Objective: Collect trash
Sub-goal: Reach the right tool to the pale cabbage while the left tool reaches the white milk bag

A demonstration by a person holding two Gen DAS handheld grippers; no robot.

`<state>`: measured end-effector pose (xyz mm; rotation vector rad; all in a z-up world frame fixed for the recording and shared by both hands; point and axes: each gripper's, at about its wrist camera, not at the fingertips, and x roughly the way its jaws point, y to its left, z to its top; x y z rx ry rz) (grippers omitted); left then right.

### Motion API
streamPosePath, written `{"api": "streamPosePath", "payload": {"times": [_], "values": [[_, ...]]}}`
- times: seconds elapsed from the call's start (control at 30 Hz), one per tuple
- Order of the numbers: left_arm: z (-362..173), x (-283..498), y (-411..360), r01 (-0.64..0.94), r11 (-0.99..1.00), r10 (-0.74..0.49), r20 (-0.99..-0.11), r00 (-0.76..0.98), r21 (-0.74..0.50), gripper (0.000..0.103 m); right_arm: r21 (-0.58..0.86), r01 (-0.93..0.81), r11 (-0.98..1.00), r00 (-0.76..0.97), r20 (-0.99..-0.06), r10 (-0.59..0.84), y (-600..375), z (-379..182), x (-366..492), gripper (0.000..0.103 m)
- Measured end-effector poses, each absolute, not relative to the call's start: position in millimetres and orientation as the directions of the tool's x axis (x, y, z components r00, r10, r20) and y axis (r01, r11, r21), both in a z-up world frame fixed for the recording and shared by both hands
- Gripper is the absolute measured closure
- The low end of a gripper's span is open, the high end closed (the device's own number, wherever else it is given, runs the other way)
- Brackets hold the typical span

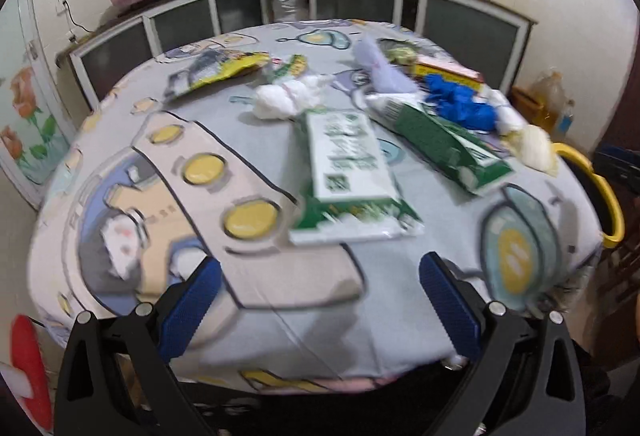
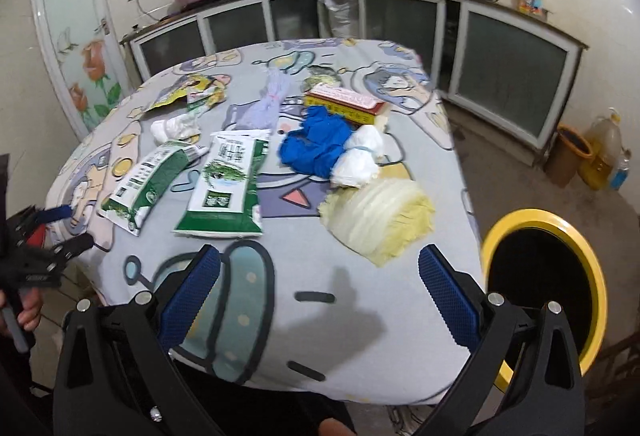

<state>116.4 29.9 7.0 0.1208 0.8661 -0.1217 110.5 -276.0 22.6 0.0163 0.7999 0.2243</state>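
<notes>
Evidently, the task was at its start: every piece of trash visible lay on the table, and none could be seen in the bin.

Left wrist view. The table (image 1: pixel 280 316) carried two green-and-white packets, one (image 1: pixel 348 176) near its middle and a second (image 1: pixel 444 144) toward the bin. A white wad (image 1: pixel 280 96) lay beyond the middle packet, and a yellow wrapper (image 1: pixel 216 70) lay farther from the bin. Blue gloves (image 1: pixel 456 100) and a cabbage piece (image 1: pixel 534 146) sat at the edge nearest the bin (image 1: pixel 608 196), of which only part of the yellow rim showed. The left gripper (image 1: pixel 320 300) hung over the near edge with its jaws spread wide. It held nothing and touched nothing. The view was blurred.

Right wrist view. The bin (image 2: pixel 588 256) stood on the floor just beside the table (image 2: pixel 340 336); the visible part of its dark interior showed no trash. The cabbage piece (image 2: pixel 380 220) lay closest to the bin, with the gloves (image 2: pixel 316 144) and white wads (image 2: pixel 360 156) behind it and a red box (image 2: pixel 344 104) farther back. The two packets (image 2: pixel 228 188) (image 2: pixel 148 180) lay on the side away from the bin. The right gripper (image 2: pixel 320 296) was released, jaws wide apart over the near edge, empty and clear of all items. All trash remained to be collected.
</notes>
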Motion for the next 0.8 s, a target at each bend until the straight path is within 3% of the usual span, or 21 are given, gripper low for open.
{"api": "streamPosePath", "payload": {"times": [0.07,0.27,0.43,0.8], "values": [[11,129,28,0.178,0.98,-0.04,-0.783,0.62,0.09,0.007,0.159,-0.231,0.96,0.628,-0.73,0.272,-276,21,120,0.008],[7,165,35,0.193,0.981,-0.12,-0.838,0.532,-0.018,0.007,0.202,-0.182,0.962,0.602,-0.751,0.271,-294,14,141,0.008],[5,190,28,0.192,0.98,-0.063,-0.842,0.536,0.049,0.007,0.24,-0.126,0.962,0.612,-0.744,0.266,-317,5,148,0.008],[1,229,11,0.203,0.978,-0.057,-0.869,0.491,0.05,0.007,0.328,-0.084,0.941,0.575,-0.755,0.315,-330,-13,172,0.008]]}}
